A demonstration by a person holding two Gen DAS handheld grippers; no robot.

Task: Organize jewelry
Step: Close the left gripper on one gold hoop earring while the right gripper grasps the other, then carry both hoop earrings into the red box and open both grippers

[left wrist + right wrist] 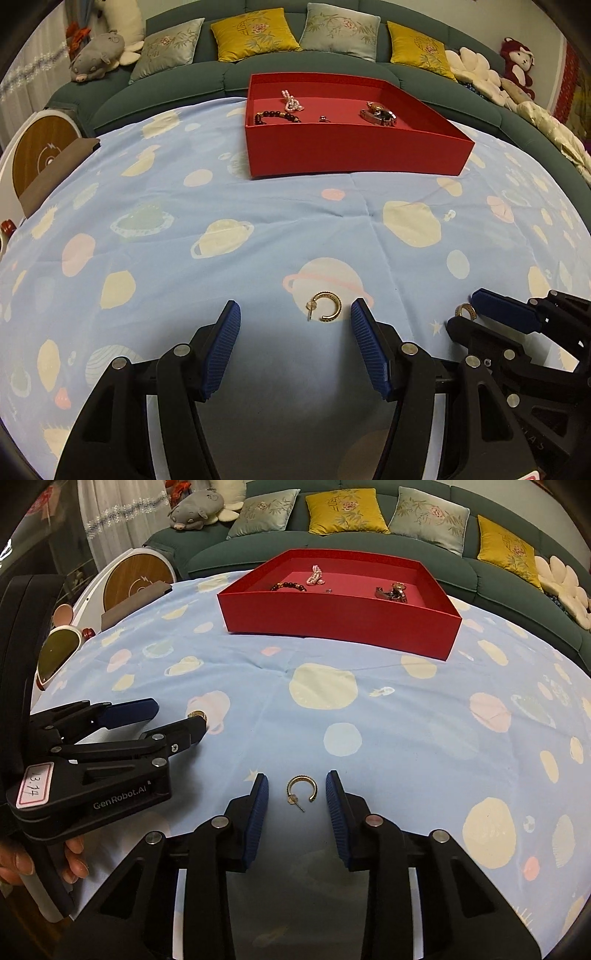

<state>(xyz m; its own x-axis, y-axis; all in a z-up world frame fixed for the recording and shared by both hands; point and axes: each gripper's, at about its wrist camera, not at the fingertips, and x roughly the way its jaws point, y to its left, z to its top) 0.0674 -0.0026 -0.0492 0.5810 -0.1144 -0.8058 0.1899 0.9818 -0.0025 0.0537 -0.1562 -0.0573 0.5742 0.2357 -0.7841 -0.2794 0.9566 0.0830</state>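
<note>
Two gold hoop earrings lie on the blue planet-print cloth. One earring (325,306) lies between the fingers of my open left gripper (295,314); it also shows in the right wrist view (197,715), beside the left gripper (177,716). The other earring (302,789) lies between the fingers of my open right gripper (297,786); it also shows in the left wrist view (465,310) at the right gripper (461,308). A red tray (354,147) at the far side holds a pearl strand (291,101), a dark bead bracelet (275,117), a small ring (324,118) and a watch (378,112).
A green sofa (221,70) with yellow and grey cushions and plush toys runs behind the table. A round wooden-topped white device (136,579) and sunglasses (59,653) sit past the left edge. The person's hand (22,860) holds the left gripper.
</note>
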